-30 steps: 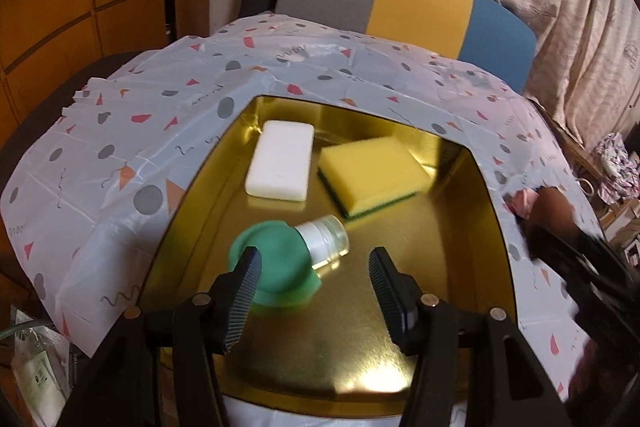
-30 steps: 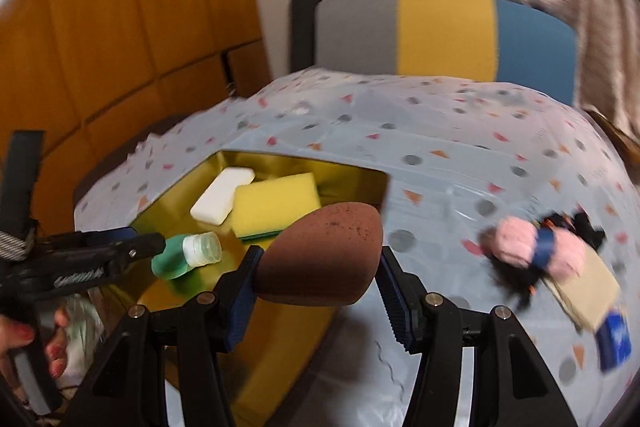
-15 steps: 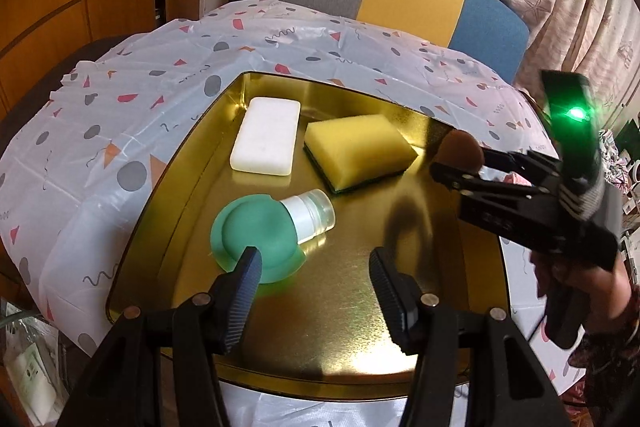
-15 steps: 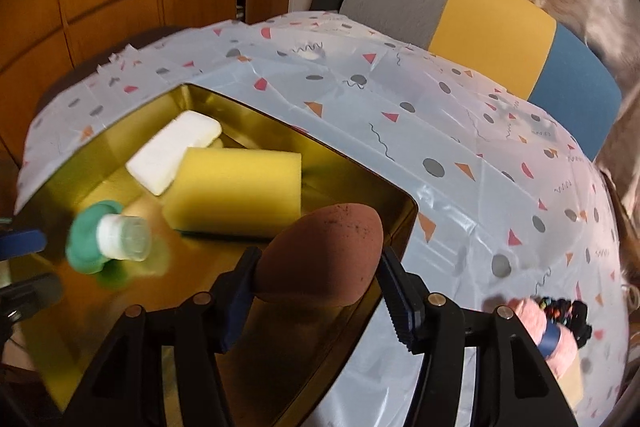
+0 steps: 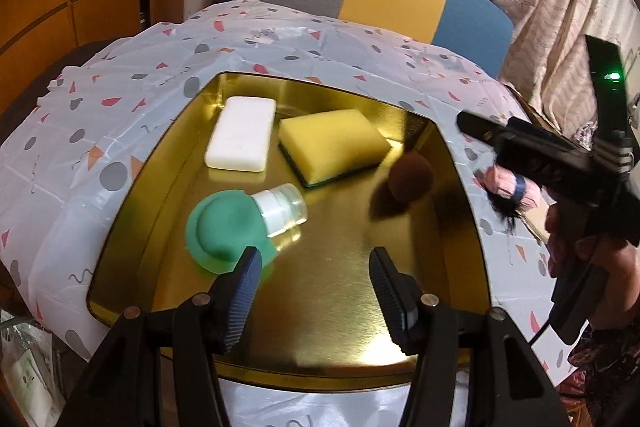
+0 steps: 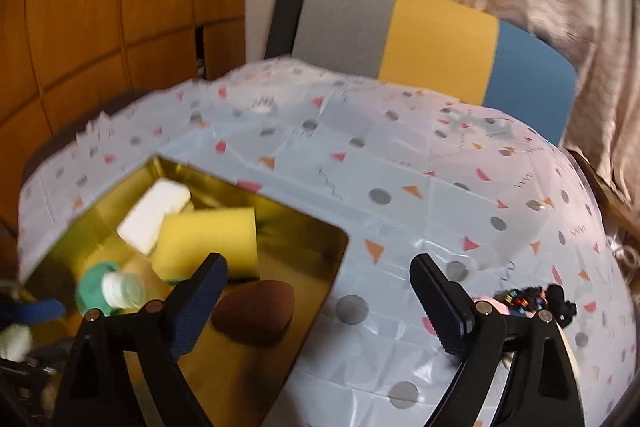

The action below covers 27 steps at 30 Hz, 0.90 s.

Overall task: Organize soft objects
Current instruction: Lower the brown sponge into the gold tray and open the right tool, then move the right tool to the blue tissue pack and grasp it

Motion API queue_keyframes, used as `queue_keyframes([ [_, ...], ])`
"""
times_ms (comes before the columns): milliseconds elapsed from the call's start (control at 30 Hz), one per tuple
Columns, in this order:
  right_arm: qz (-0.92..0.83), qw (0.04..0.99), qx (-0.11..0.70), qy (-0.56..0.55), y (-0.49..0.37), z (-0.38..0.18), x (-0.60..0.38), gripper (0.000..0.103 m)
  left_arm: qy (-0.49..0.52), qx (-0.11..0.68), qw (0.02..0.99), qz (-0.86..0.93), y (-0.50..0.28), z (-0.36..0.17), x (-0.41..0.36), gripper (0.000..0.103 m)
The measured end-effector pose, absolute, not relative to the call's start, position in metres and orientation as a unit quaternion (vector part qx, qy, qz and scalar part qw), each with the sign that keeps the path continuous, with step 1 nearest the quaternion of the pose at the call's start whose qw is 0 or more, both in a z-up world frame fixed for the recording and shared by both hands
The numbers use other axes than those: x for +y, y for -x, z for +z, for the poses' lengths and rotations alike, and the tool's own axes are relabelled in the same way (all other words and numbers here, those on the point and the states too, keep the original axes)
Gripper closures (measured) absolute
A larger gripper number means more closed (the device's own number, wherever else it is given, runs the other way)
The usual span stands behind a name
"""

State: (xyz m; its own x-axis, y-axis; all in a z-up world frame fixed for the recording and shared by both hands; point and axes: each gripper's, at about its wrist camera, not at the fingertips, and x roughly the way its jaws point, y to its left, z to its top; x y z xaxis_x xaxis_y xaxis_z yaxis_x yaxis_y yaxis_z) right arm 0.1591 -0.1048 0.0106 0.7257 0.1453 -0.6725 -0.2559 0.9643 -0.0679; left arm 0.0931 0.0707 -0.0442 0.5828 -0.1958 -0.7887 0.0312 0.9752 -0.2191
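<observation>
Right tool (image 6: 316, 301) gapes wide, empty; left tool (image 5: 314, 277) open, empty; brown sponge (image 5: 410, 175) near tray's (image 5: 460, 211) right rim.

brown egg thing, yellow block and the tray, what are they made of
Brown egg-shaped piece: probably soft foam, matte, no shine.
Yellow block: looks like sponge foam, dull and porous, with a dark green scrub layer underneath.
Tray: apparently gold-toned metal, brushed and glossy, mirroring the objects on it.

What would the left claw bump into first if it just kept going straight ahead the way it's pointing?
Probably the bare floor of the gold tray. The open left claw aims between the green bottle and brown sponge, though depth is hard to judge.
</observation>
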Motion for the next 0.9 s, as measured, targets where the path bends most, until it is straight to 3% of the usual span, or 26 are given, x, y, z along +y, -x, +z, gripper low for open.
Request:
queue_keyframes([
  [167, 0.092, 0.931, 0.354, 0.020, -0.132, 0.017, -0.131, 0.003, 0.089, 0.449, 0.883, -0.103, -0.087, -0.041, 0.055, 0.047],
  [600, 0.022, 0.900, 0.435, -0.029, -0.048, -0.059, -0.204, 0.003, 0.040, 0.458, 0.870, -0.176, -0.068, -0.042, 0.007, 0.047],
  [900, -0.100, 0.908, 0.403, -0.053, -0.007, -0.064, -0.297, 0.003, -0.016, 0.469, 0.850, -0.238, -0.051, -0.045, -0.043, 0.047],
])
